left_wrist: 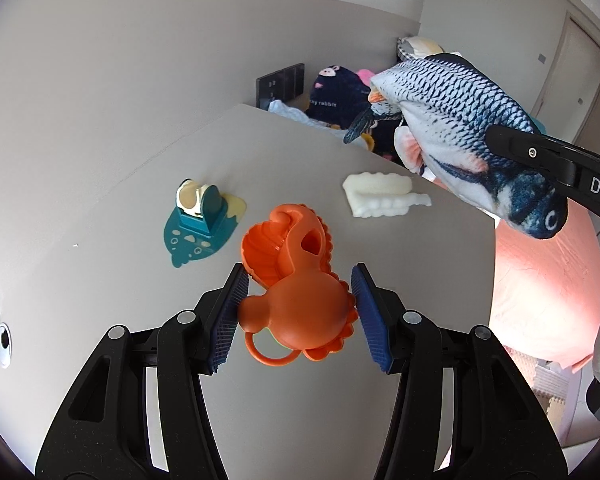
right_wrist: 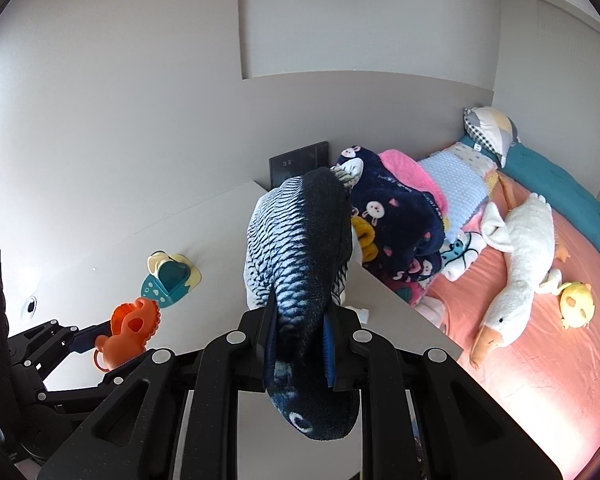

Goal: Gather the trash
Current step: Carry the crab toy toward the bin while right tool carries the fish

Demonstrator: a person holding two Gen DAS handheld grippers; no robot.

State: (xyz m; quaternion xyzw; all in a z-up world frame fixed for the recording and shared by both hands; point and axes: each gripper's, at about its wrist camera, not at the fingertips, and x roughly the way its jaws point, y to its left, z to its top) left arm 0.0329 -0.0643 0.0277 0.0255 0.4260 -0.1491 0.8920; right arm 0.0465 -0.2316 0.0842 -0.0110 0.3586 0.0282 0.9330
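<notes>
An orange plastic crab-shaped toy (left_wrist: 296, 304) hangs above the pale table (left_wrist: 112, 248), with my left gripper (left_wrist: 300, 278) shut on it; both blue pads press its sides. The same toy (right_wrist: 130, 336) shows at the left of the right wrist view. My right gripper (right_wrist: 299, 318) is shut on a blue-and-white plush fish (right_wrist: 300, 232), gripped behind the head, with the tail pointing away and up. In the left wrist view the fish (left_wrist: 460, 120) hangs at the upper right, over the table's right edge, with a black finger (left_wrist: 540, 156) of the right gripper across it.
On the table lie a teal-and-cream holder (left_wrist: 200, 216) and a white foam piece (left_wrist: 380, 192). Right of the table is a bed with a pink sheet (right_wrist: 540, 380), a plush goose (right_wrist: 516, 272), a yellow plush (right_wrist: 576, 304) and piled blankets (right_wrist: 396, 220). Walls close in behind.
</notes>
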